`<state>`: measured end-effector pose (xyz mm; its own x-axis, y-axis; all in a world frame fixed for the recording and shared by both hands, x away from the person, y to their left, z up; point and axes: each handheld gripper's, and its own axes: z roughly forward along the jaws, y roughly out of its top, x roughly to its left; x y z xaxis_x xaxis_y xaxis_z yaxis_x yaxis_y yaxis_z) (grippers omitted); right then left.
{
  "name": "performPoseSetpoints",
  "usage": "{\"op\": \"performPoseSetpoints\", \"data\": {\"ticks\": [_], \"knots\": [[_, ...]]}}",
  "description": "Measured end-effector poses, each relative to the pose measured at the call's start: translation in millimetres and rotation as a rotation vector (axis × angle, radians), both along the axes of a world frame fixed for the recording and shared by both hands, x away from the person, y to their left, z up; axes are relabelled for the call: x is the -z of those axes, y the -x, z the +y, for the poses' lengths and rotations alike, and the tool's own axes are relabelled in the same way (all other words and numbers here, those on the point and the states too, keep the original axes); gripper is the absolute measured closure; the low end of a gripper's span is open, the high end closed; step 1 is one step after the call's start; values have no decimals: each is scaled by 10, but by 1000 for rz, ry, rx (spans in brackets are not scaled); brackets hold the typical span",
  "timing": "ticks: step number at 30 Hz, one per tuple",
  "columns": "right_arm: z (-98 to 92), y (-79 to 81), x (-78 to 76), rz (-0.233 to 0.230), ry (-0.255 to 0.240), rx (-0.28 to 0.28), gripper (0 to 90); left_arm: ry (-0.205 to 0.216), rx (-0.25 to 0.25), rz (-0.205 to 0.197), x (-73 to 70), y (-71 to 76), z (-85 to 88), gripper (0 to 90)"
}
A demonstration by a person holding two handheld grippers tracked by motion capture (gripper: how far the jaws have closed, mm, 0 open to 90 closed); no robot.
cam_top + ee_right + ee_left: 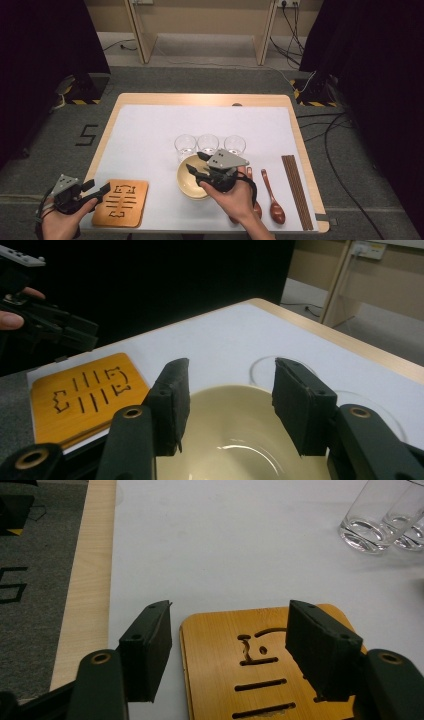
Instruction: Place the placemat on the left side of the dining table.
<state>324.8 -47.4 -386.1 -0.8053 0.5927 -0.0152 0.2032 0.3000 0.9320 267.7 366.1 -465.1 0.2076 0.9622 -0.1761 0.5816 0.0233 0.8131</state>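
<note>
My left gripper (100,187) rests at the table's near left corner, open, its jaws astride the far left corner of a wooden trivet (121,202) with cut-out slots. In the left gripper view the jaws (230,615) stand wide apart over the trivet (260,680), with nothing pinched. My right gripper (195,161) hovers above a cream bowl (187,186) at centre front, pointing left. Its jaws (230,370) are open over the bowl's (235,440) hollow, and nothing is between them.
Three clear glasses (185,146), (208,143), (235,145) stand in a row just behind the bowl. A brown spoon (272,192) and dark chopsticks (296,190) lie to the right. A white mat (150,130) covers the wooden table.
</note>
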Motion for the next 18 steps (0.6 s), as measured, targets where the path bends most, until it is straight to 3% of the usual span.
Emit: {"op": "performPoseSetpoints", "data": {"ticks": [18], "knots": [[580, 101, 37, 30, 15, -119, 481, 0, 12, 16, 35, -12, -7, 335]]}}
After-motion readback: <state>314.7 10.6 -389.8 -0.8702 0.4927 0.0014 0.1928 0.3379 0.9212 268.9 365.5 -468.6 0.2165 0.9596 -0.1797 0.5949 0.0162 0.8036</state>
